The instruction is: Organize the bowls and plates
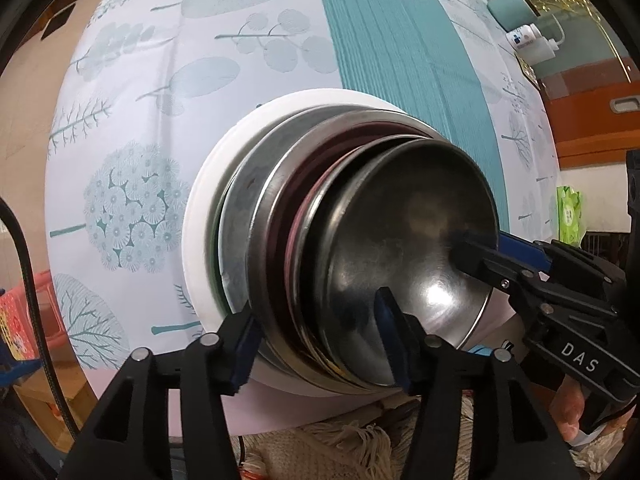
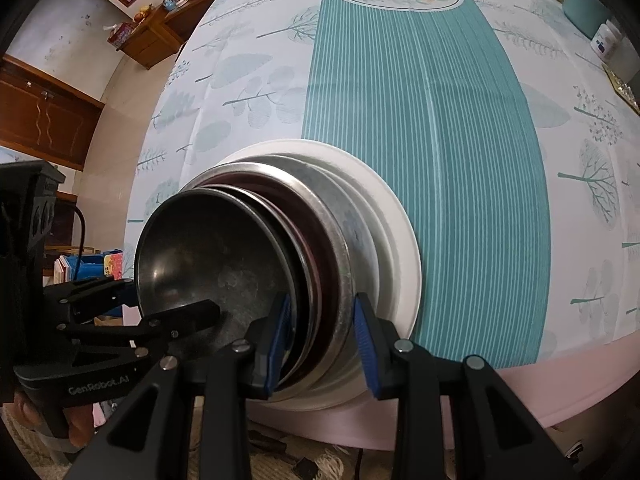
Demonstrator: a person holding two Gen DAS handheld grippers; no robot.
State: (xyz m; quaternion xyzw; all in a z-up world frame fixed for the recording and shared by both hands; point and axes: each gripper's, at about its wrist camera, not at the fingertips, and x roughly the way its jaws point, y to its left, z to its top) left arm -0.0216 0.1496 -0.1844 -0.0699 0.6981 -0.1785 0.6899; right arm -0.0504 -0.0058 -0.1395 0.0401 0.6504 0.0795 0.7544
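Now the desk [image 2: 440, 128] carries, at its near edge, a white plate [image 2: 400, 256] with steel plates [image 2: 340, 248] and a top bowl [image 2: 208, 248] nested. Left fingers [image 1: 316, 334] gape around several rims; right fingers [image 2: 320, 340] straddle others, gripping nothing. Stacking looks nearly finished; next, squaring the pile calls for gentle nudges.

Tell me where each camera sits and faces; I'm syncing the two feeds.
Left wrist: on the left hand-held gripper, looking along its fingers at the dish stack on the tablecloth; the right hand-held gripper enters at right.
Right wrist: on the right hand-held gripper, facing the same stack; the left one enters at left.
Shared: stack, tablecloth, grippers.
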